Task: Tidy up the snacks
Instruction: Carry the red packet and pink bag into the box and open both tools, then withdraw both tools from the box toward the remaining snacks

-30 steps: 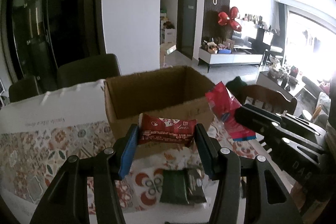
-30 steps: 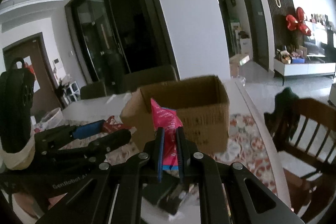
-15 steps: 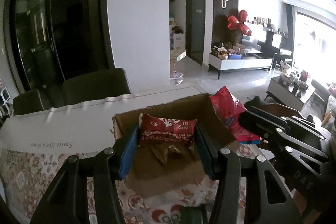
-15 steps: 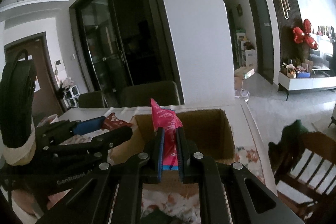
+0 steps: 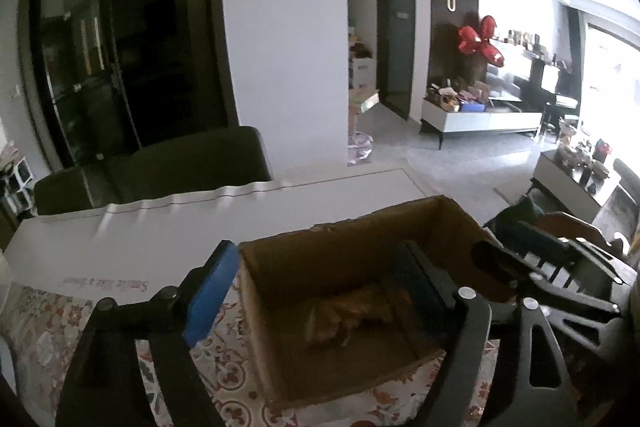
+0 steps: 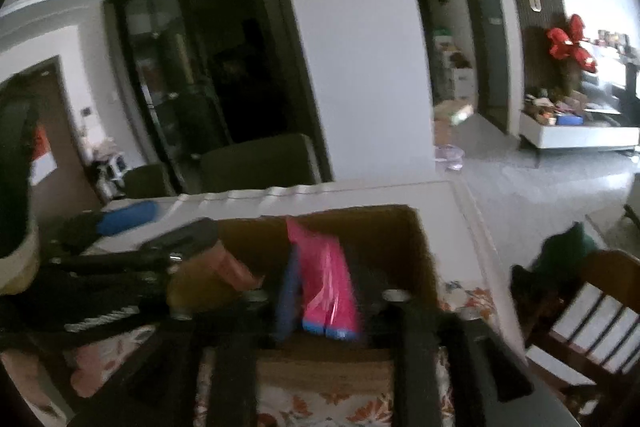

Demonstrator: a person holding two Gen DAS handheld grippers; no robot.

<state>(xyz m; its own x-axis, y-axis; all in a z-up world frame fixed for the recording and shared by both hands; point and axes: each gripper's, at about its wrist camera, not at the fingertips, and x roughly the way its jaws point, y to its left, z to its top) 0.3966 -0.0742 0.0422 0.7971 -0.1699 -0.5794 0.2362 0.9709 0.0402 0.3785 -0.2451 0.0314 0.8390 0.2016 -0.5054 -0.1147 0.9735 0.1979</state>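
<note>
An open cardboard box (image 5: 280,307) stands on the patterned tablecloth. My left gripper (image 5: 316,291) hangs over it with its fingers wide apart and nothing between them. A brownish packet (image 5: 344,315) lies on the box floor below it. In the right wrist view, my right gripper (image 6: 328,291) is over the same box (image 6: 416,251). Its fingers have parted around a pink packet with a blue end (image 6: 328,287), which hangs loose between them. The view is blurred. The left gripper's blue pad (image 6: 128,221) shows at the left.
A white table (image 5: 160,239) runs behind the box with dark chairs (image 5: 192,163) beyond it. A wooden chair (image 6: 592,307) stands at the right with a dark green cloth (image 6: 568,247) on it. The right gripper (image 5: 532,267) crosses the box's right side.
My left gripper opened and the red packet it held is gone from its fingers. My right gripper opened around the pink packet. Both moved further over the box.
</note>
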